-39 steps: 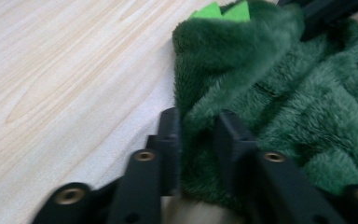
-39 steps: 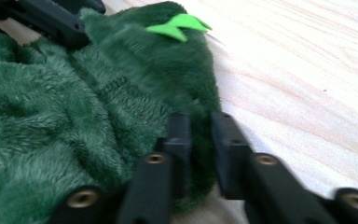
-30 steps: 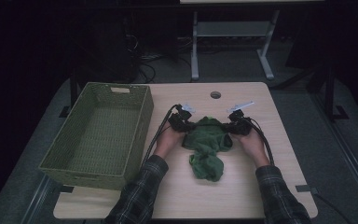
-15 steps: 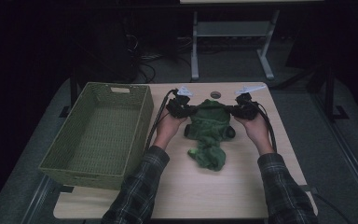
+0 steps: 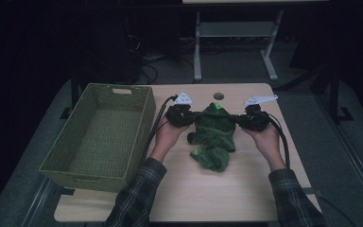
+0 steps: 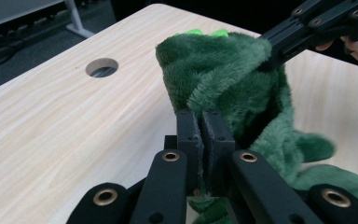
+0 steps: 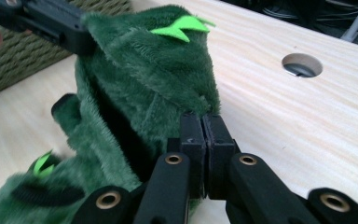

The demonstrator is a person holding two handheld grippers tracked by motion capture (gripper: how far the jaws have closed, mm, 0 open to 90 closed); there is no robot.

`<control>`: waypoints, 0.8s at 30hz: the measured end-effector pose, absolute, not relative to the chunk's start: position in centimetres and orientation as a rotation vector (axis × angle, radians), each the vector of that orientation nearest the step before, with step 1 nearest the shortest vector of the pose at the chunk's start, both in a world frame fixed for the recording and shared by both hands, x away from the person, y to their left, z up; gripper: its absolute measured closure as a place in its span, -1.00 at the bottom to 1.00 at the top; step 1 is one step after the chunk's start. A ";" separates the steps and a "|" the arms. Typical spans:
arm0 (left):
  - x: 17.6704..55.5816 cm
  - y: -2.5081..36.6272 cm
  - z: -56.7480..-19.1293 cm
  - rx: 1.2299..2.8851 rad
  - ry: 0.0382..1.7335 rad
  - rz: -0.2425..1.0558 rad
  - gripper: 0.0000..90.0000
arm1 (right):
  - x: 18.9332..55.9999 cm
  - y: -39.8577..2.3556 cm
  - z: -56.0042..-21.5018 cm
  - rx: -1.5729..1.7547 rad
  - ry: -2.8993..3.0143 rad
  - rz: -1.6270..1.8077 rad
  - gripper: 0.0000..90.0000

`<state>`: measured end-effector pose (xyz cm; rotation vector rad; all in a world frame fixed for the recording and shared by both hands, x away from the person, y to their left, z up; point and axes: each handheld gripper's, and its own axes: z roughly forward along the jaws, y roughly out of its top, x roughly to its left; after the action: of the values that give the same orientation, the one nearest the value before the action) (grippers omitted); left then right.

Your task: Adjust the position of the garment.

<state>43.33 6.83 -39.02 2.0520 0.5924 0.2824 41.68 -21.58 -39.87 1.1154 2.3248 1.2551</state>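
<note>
A green plush garment (image 5: 214,135) is held up between the two grippers in the middle of the high view, its lower part bunched on the wooden surface (image 5: 227,194). The left gripper (image 5: 189,117) is pinched tight on one upper edge of the plush, and the right gripper (image 5: 240,119) is pinched just as tight on the opposite edge; no gap is seen between either pair of jaws. A woven basket (image 5: 105,137) stands at the left of the frame, well apart from the fabric.

Only a thin fold of pile appears to be caught on each side. A slip could be caused by the weight of the hanging part, or by the hands being pulled apart too hard, and one corner would then drop. If the plush is meant for the basket, the trailing end could be dragged over or snagged on the rim.

The bright green spikes (image 7: 182,27) and the opening between the layers are shown closely in the right gripper view, while the basket's whole position is given by the high view. A round hole (image 6: 102,67) in the surface is seen at the upper left of the left gripper view.
</note>
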 end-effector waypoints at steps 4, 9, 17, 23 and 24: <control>41.9 6.8 -39.0 2.055 0.565 0.278 0.92 | 40.3 -21.5 -40.0 1.092 2.344 1.276 0.95; 40.0 6.9 -39.4 2.060 0.529 0.269 0.92 | 38.5 -21.3 -40.2 1.056 2.343 1.305 0.95; 37.8 7.6 -39.8 2.063 0.488 0.252 0.92 | 36.0 -21.6 -40.5 1.025 2.368 1.334 0.94; 36.2 7.6 -40.8 2.084 0.459 0.236 0.92 | 33.8 -21.3 -40.9 0.977 2.388 1.344 0.93; 35.8 7.6 -41.0 2.087 0.459 0.223 0.92 | 33.5 -21.3 -41.0 0.961 2.387 1.338 0.93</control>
<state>35.78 7.63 -41.05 2.0871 0.4593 0.2230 33.55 -21.26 -41.02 0.9611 2.3870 1.3384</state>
